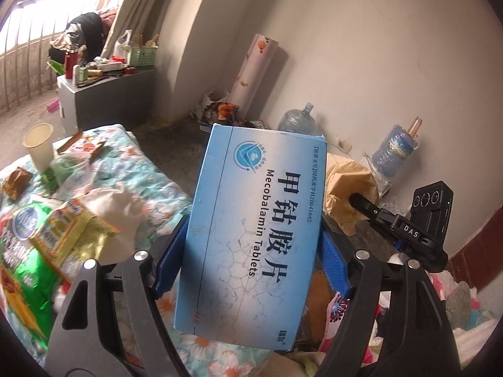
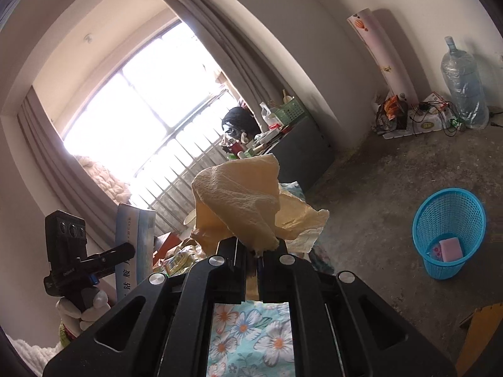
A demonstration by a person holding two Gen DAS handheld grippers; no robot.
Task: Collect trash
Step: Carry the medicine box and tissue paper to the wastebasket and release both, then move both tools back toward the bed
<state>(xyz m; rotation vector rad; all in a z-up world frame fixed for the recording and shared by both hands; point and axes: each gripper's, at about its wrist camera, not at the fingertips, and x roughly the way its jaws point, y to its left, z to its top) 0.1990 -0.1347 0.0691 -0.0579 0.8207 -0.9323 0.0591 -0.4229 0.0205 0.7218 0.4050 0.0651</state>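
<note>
Trash is held in both grippers above a bed with a floral cover (image 1: pixel 151 188). Nearest, the left gripper (image 1: pixel 251 270) has its blue fingers (image 1: pixel 171 260) clamped on the two long edges of a blue Mecobalamin tablet box (image 1: pixel 251 229), which stands upright and slightly tilted between them. The right gripper (image 2: pixel 261 251) is pinched nearly closed on a crumpled yellowish paper towel (image 2: pixel 239 201), whose bulk billows up past the fingertips; in the left wrist view that gripper and its paper towel sit just right of the box. A white-gloved hand (image 2: pixel 85 311) carries the left gripper. On the bed to the left lie more wrappers: a green snack bag (image 1: pixel 22 251), a yellow packet (image 1: pixel 66 232), a crumpled white tissue (image 1: pixel 113 201) and a pale paper cup (image 1: pixel 39 147). On the concrete floor to the right stands a blue mesh wastebasket (image 2: pixel 449 232) with a pink item inside, well apart from both grippers. Farther off, against the wall, stand a large water jug (image 2: pixel 465 84) and a rolled sheet of printed paper (image 2: pixel 383 53), and by the barred window a cluttered grey cabinet (image 1: pixel 103 100).
</note>
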